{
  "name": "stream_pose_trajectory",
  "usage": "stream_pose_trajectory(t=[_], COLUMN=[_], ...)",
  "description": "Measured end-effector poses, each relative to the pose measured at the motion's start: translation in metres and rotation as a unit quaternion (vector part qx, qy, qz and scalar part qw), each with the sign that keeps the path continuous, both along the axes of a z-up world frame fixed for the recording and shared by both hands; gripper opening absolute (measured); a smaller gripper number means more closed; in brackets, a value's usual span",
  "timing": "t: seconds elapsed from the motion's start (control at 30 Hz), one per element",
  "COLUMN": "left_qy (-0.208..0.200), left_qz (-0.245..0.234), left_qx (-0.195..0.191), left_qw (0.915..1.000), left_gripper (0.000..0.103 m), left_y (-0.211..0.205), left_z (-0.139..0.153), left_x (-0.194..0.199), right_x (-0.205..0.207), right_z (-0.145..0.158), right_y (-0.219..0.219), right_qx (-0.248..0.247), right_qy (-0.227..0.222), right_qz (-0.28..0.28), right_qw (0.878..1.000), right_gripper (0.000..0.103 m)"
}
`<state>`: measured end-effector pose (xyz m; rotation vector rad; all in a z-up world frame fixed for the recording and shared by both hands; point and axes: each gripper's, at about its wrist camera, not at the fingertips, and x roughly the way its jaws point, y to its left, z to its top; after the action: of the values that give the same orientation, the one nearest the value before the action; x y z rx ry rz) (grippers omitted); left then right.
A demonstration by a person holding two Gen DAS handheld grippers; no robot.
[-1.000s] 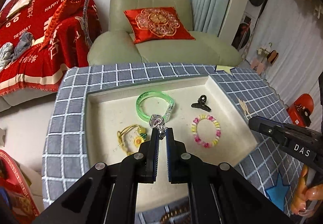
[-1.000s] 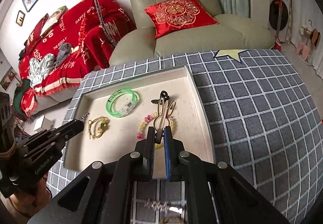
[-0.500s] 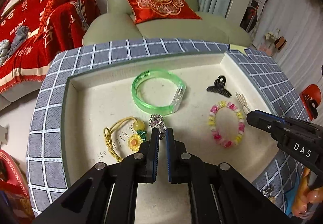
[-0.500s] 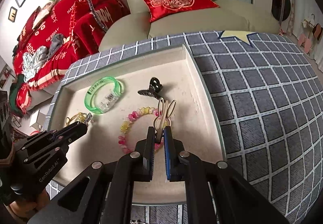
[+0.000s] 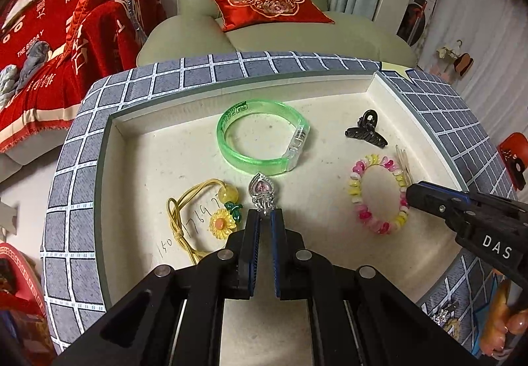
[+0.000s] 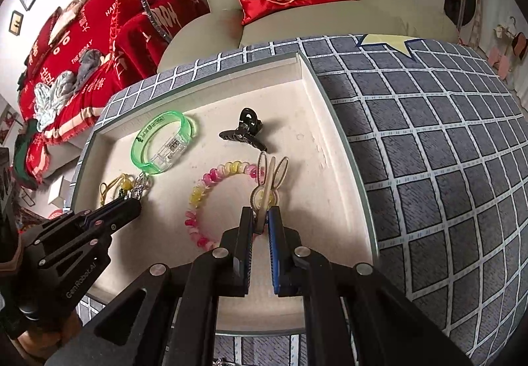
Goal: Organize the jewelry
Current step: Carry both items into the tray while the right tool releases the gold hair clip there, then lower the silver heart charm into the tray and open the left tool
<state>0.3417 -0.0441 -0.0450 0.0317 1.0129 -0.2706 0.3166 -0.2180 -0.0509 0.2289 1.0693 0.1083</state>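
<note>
Cream jewelry tray (image 5: pixel 138 168) on a checked cloth. Left gripper (image 5: pixel 264 214) pinches a silver heart pendant (image 5: pixel 261 189) just below the green bangle (image 5: pixel 264 145) in the tray. Right gripper (image 6: pixel 260 212), jaws opening, has a rabbit-eared hair clip (image 6: pixel 269 179) between them, over the beaded bracelet (image 6: pixel 211 198)

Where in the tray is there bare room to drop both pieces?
Bare: tray floor left of the green bangle; also the far strip behind it. Crowded: around the yellow cord charm, and the right side with bead bracelet and black claw clip.
</note>
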Motion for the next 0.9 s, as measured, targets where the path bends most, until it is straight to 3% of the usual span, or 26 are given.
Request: stream_pose_trajectory(t=[0.07, 0.13, 0.4, 0.9], left_qy=[-0.003, -0.005, -0.029, -0.071], left_qz=[0.001, 0.002, 0.011, 0.017], left_qx=[0.000, 0.000, 0.003, -0.006], left_qw=[1.0000, 1.0000, 0.9995, 0.9973], left_gripper=[0.023, 0.023, 0.023, 0.023], left_y=[0.000, 0.001, 0.004, 0.012], left_z=[0.001, 0.002, 0.013, 0.043], left_x=[-0.001, -0.002, -0.009, -0.024], right_x=[-0.001, -0.006, -0.034, -0.073], right_z=[0.003, 0.009, 0.039, 0.053], right_y=[-0.001, -0.003, -0.006, -0.016], right_qx=[0.005, 0.013, 0.034, 0.053], right_qy=[-0.004, -0.017, -0.057, -0.065], right_qz=[-0.002, -0.005, -0.013, -0.032], right_qw=[1.000, 1.000, 0.998, 0.996], right_gripper=[0.037, 0.053, 0.053, 0.053])
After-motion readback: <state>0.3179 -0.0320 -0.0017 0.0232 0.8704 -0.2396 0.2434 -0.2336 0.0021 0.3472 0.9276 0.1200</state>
